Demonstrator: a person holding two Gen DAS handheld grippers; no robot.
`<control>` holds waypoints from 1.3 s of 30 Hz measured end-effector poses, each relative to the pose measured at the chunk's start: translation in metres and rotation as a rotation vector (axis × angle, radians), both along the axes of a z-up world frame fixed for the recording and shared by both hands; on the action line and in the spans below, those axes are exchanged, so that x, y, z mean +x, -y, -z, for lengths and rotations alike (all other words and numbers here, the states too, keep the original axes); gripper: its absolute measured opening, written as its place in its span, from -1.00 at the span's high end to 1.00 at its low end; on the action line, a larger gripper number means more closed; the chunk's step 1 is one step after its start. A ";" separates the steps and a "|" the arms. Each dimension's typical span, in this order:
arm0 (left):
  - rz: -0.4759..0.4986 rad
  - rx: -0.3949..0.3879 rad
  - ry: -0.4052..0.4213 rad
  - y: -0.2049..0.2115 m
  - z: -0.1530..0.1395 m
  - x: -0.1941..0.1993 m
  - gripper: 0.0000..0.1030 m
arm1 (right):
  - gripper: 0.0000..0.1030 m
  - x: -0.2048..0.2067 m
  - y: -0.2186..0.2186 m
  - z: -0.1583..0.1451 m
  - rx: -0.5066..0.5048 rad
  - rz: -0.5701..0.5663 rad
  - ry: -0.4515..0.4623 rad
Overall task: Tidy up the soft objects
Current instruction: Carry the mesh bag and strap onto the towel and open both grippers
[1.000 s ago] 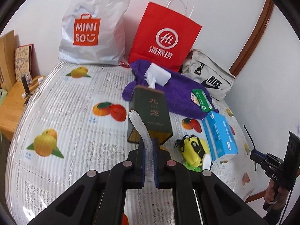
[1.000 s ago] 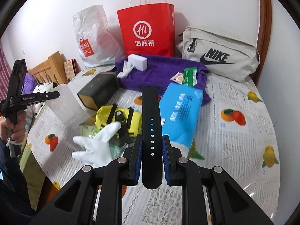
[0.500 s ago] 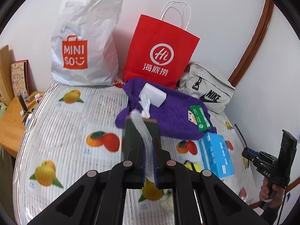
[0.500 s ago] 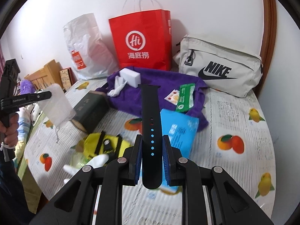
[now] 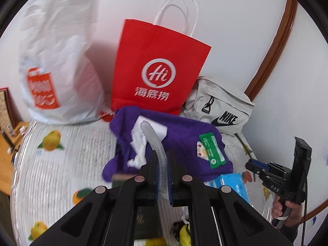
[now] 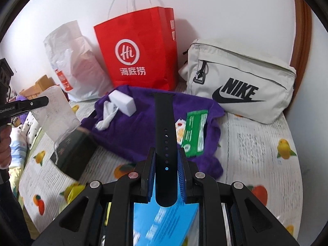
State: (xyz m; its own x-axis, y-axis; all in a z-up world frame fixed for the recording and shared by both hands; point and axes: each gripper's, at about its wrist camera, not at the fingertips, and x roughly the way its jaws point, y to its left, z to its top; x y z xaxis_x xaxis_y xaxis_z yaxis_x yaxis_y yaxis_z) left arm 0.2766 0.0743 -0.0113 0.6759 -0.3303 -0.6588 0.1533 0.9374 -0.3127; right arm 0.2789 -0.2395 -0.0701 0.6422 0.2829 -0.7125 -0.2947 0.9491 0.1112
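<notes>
My left gripper (image 5: 163, 176) is shut on a clear soft sheet (image 5: 155, 145), seen edge-on; the same sheet shows flat in the right wrist view (image 6: 55, 110). My right gripper (image 6: 166, 174) is shut on a black watch strap (image 6: 165, 127) that stands up between the jaws. Both are held above the bed, facing a purple towel (image 6: 141, 127) that carries a white sponge (image 6: 123, 102), a white cloth (image 6: 106, 114) and a green packet (image 6: 194, 131). The towel also shows in the left wrist view (image 5: 184, 135).
A red paper bag (image 6: 139, 55), a white Miniso bag (image 5: 55, 67) and a grey Nike pouch (image 6: 239, 82) stand against the wall. A dark box (image 6: 73, 153) and a blue tissue pack (image 6: 164, 221) lie on the fruit-print bedcover (image 6: 256, 143). Wooden furniture (image 5: 8, 143) is at left.
Both grippers have moved forward and up toward the towel and the bags, each keeping its hold. The yellow item and white glove have dropped out of view below.
</notes>
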 end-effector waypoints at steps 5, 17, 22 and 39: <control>0.034 0.004 -0.015 0.022 0.006 0.038 0.86 | 0.61 0.033 -0.004 0.011 0.020 0.007 -0.026; 0.099 -0.006 -0.123 0.056 0.060 0.103 0.86 | 0.61 0.098 -0.017 0.039 0.007 -0.010 -0.074; 0.098 0.042 -0.172 0.056 0.080 0.111 0.86 | 0.61 0.114 -0.027 0.052 -0.014 -0.041 -0.114; 0.058 0.099 -0.293 0.049 0.112 0.123 0.44 | 0.60 0.124 -0.043 0.080 -0.042 -0.090 -0.215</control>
